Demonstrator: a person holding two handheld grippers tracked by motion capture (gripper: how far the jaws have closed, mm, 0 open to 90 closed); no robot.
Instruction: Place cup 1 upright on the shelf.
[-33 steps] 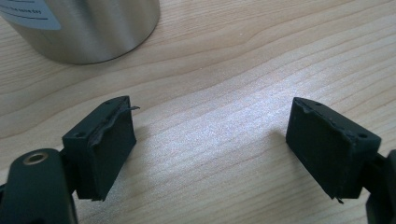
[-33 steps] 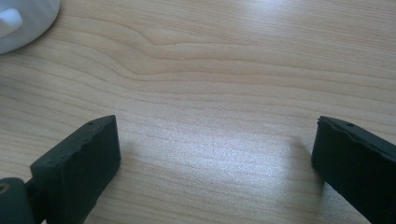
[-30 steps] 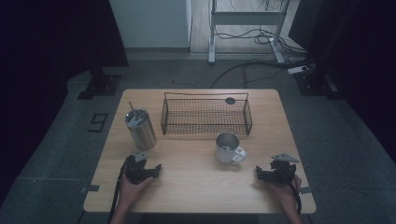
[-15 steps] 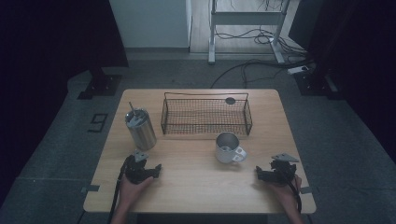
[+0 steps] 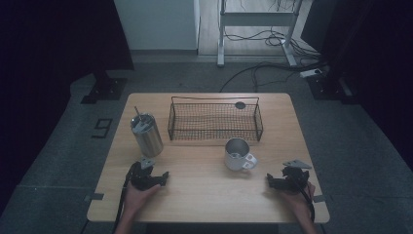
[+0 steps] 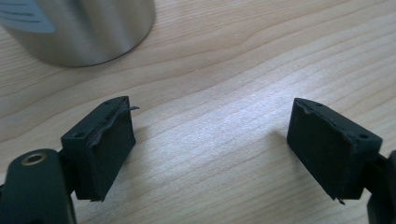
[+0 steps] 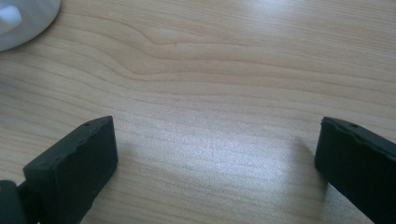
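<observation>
With both the left gripper (image 5: 163,176) and right gripper (image 5: 269,181) resting jaws apart and empty on the desk (image 5: 204,204), reaching carelessly could tip the steel tumbler (image 5: 146,135) or nudge the mug (image 5: 237,155) sideways.

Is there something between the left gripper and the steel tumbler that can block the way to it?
Nothing visible does. The left gripper rests on the table with its jaws open and nothing between them. Bare wood lies between it and the steel tumbler. The wire basket stands to the side.
</observation>
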